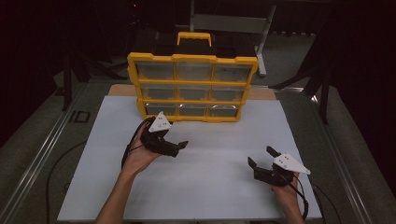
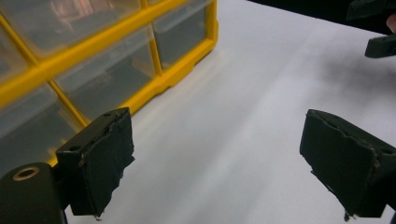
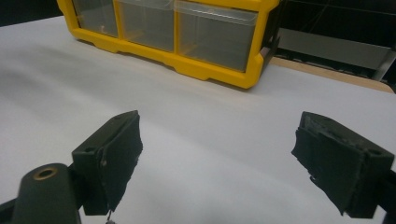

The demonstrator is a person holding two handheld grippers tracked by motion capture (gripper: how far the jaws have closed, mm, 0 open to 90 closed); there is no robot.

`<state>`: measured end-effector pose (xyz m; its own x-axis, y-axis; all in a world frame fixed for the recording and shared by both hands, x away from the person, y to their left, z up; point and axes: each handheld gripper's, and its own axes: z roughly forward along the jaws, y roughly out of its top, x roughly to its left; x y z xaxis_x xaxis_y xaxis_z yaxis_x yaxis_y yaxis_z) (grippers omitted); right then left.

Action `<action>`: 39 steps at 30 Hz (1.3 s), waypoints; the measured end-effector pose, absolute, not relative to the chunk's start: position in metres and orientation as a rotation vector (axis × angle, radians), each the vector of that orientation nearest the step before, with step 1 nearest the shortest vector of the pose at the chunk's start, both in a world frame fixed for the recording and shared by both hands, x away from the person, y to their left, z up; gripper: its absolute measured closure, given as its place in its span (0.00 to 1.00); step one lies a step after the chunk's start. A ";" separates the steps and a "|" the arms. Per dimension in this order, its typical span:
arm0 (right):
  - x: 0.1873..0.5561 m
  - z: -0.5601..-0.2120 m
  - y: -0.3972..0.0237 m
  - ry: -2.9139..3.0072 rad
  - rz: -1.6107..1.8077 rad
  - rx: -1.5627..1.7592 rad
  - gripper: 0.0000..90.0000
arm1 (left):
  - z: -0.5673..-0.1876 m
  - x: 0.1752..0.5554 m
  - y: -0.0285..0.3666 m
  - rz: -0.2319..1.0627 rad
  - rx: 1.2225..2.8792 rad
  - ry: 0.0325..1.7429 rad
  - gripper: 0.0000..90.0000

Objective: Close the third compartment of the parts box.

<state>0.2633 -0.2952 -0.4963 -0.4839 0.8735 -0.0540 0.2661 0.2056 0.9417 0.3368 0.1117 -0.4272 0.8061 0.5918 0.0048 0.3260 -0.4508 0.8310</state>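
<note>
A yellow drawer organizer [image 1: 192, 86] with clear drawers stands upright at the back of the white board [image 1: 210, 186]. My left gripper [image 1: 175, 138] hovers just in front of its lower left drawers, open, with nothing between the pads. In the left gripper view the organizer [image 2: 159, 84] lies to the left of the open left gripper [image 2: 215, 154], and the other gripper [image 2: 380, 44] shows at top right. My right gripper [image 1: 261, 157] rests low at the board's front right, open and empty. In the right gripper view, the open right gripper [image 3: 217, 154] points toward the organizer's bottom row [image 3: 205, 70].
A wooden board edge [image 1: 266, 93] shows behind the white board. Metal rails [image 1: 42, 154] run along the table's left and right sides. A grey metal stand [image 1: 261, 42] rises behind the organizer. Cables trail from both grippers near the front edge.
</note>
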 end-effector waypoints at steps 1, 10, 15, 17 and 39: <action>0.263 -0.496 -0.295 1.877 1.285 1.053 0.16 | -0.431 0.335 0.114 0.365 2.073 0.686 0.12; 0.262 -0.496 -0.294 1.880 1.302 1.049 0.16 | -0.455 0.311 0.137 0.409 2.014 0.765 0.02; 0.261 -0.495 -0.292 1.910 1.343 1.023 0.15 | -0.464 0.299 0.156 0.452 1.952 0.799 0.01; 0.259 -0.494 -0.291 1.916 1.360 1.012 0.15 | -0.469 0.294 0.164 0.470 1.929 0.824 0.00; 0.254 -0.494 -0.289 1.900 1.447 0.954 0.13 | -0.485 0.239 0.244 0.603 1.745 0.988 0.00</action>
<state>0.2536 -0.2890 -0.4945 -0.5886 0.8083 -0.0140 0.2013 0.1633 0.9658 0.2395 0.2441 -0.4855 0.5415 0.8393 -0.0491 0.3403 -0.1654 0.9257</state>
